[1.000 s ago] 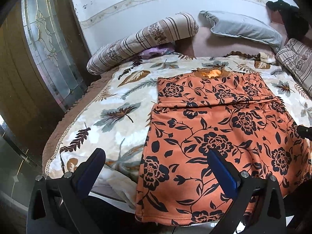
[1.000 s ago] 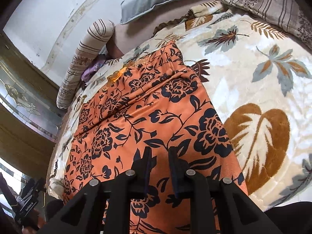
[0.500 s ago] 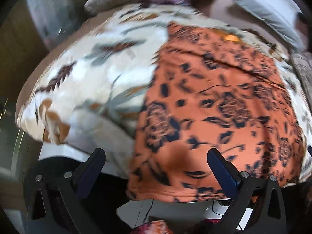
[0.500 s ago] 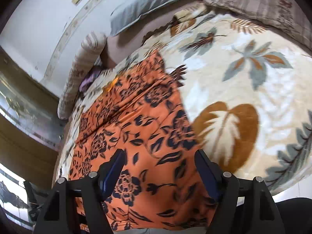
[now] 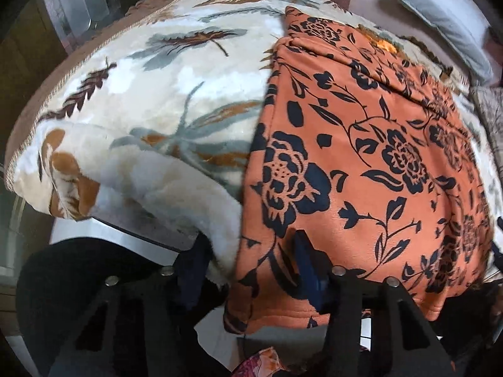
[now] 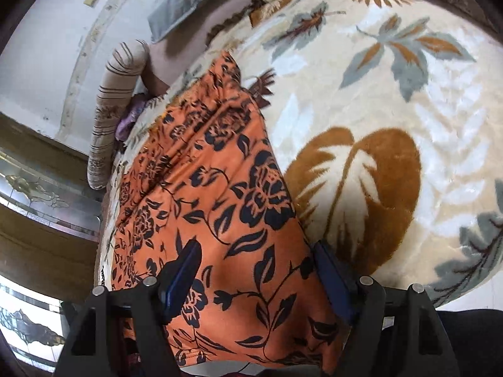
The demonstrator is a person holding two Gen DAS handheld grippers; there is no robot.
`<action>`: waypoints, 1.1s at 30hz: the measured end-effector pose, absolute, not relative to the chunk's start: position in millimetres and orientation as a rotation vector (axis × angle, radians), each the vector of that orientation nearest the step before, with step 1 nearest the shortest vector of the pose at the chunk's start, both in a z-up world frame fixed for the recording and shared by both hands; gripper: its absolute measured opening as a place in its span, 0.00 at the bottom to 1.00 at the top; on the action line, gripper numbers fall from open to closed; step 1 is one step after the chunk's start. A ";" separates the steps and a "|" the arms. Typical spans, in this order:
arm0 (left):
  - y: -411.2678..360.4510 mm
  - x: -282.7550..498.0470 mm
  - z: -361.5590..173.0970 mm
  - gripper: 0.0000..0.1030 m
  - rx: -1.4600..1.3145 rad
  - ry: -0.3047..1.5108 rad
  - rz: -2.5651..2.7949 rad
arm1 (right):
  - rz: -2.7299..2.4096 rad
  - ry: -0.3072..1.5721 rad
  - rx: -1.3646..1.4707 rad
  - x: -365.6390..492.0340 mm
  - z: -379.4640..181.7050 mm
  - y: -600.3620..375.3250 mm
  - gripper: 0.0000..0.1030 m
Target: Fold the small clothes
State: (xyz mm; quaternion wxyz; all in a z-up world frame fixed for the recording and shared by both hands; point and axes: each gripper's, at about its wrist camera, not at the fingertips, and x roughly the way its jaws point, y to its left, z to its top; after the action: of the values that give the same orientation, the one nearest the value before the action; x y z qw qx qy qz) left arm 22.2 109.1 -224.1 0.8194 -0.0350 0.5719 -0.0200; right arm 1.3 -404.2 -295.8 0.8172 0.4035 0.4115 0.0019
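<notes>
A: What's nearest in the left view?

B: The left tool (image 5: pixel 248 267). Its jaws are closing over the near left corner of the orange flowered garment (image 5: pixel 361 163), where that corner hangs over the bed's edge. One finger is on the blanket (image 5: pixel 151 100) side, the other presses onto the orange cloth. I can't tell whether the pads pinch it yet.

A: And the right one?

B: The right tool (image 6: pixel 257 276) stands apart, jaws wide, straddling the garment's (image 6: pixel 213 188) near right edge. One finger sits over the orange cloth, the other over the blanket (image 6: pixel 393 110) just beside the hem. The pads don't squeeze anything.

A: Where does the garment lie?

B: Flat on the bed, on a cream blanket with leaf patterns, running from the near edge away toward the headboard, with a fold line across its far part.

A: Beyond that?

B: A striped bolster (image 6: pixel 116 106) and a grey pillow (image 6: pixel 188 0) against the white wall (image 6: pixel 41 31).
</notes>
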 end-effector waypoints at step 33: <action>118.6 12.2 -219.5 0.54 -0.243 1.339 -0.188 | -0.021 0.880 0.887 5.5 -299.2 -403.1 0.75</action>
State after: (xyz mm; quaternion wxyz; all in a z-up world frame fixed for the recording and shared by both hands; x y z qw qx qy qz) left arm 12.2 118.6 -219.5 0.7732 -0.1123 0.6181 -0.0867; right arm 5.5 -403.1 -299.2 0.8112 0.4150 0.4119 -0.0098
